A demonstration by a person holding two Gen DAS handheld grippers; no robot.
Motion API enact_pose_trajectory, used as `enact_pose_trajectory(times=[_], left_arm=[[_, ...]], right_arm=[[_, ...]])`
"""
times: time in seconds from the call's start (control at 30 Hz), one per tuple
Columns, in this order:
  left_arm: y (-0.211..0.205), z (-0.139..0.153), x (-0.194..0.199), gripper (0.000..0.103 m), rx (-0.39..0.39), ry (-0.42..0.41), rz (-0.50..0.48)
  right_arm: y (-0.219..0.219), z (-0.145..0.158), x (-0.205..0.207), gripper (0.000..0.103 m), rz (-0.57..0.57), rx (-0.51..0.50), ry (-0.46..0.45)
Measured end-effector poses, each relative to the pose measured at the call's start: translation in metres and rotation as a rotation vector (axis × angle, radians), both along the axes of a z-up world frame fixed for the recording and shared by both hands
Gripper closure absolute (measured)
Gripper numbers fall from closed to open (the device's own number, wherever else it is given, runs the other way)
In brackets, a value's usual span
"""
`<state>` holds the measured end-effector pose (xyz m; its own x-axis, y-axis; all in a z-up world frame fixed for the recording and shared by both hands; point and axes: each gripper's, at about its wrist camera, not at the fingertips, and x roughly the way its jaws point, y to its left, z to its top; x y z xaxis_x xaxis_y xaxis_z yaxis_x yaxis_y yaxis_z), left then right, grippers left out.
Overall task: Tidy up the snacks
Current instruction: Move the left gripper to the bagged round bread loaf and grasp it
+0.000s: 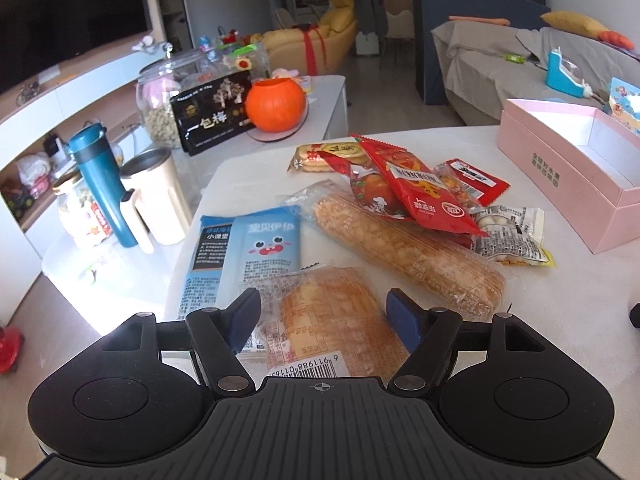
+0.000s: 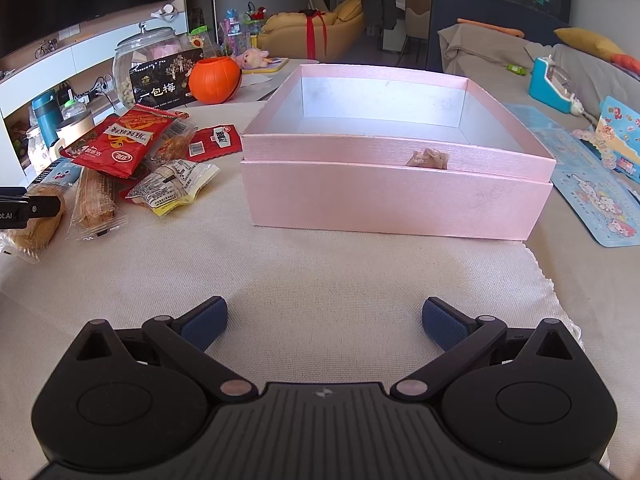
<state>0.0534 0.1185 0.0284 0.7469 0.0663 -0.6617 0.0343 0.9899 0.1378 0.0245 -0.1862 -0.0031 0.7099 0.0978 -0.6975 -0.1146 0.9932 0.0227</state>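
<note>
Picking the first snack: left claw (image 1: 323, 322) spread wide astride the bread pack (image 1: 336, 316), gripping nothing; right claw (image 2: 324, 326) open, empty, facing the pink box (image 2: 396, 196) on the worktop (image 2: 320, 272). Next: close on the pack; lift; carry to box

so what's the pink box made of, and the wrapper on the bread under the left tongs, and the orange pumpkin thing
Pink box: looks like rigid paperboard, satin sheen, pale lining, crisp folded edges.
Bread wrapper: thin clear plastic film, glossy and crinkled, with the bread showing through its orange print.
Orange pumpkin: likely moulded plastic, smooth, uniformly coloured, ribbed, open at the top.
</note>
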Motion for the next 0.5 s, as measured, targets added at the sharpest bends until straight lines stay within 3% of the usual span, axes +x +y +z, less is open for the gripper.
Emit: enact_pose_trajectory(times=[0.1,0.2,0.3,0.37,0.43,0.5], left_arm=[[0.002,0.0,-0.003,0.027,0.037,-0.002,0.031],[0.003,-0.003,-0.001,0.027,0.005,0.02,0.03],[-0.004,-0.008,0.0,0.028,0.022,0.039,0.005],[-0.009,-0.008,-0.002,0.028,-0.02,0.04,-0.027],[-0.012,-0.007,-0.005,0.03,-0.124,0.052,-0.072],[-0.014,-0.008,-0.009,0.031,-0.13,0.04,-0.081]], right_arm=[[0.0,0.0,0.0,0.0,-0.002,-0.001,-0.001],[-0.001,0.0,0.0,0.0,-0.003,0.0,-0.001],[-0.001,0.0,0.0,0.0,-0.003,0.0,-0.001],[-0.001,0.0,0.0,0.0,-0.003,-0.001,-0.001],[-0.001,0.0,0.0,0.0,-0.003,-0.001,-0.001],[0.0,0.0,-0.001,0.0,-0.002,-0.002,-0.001]])
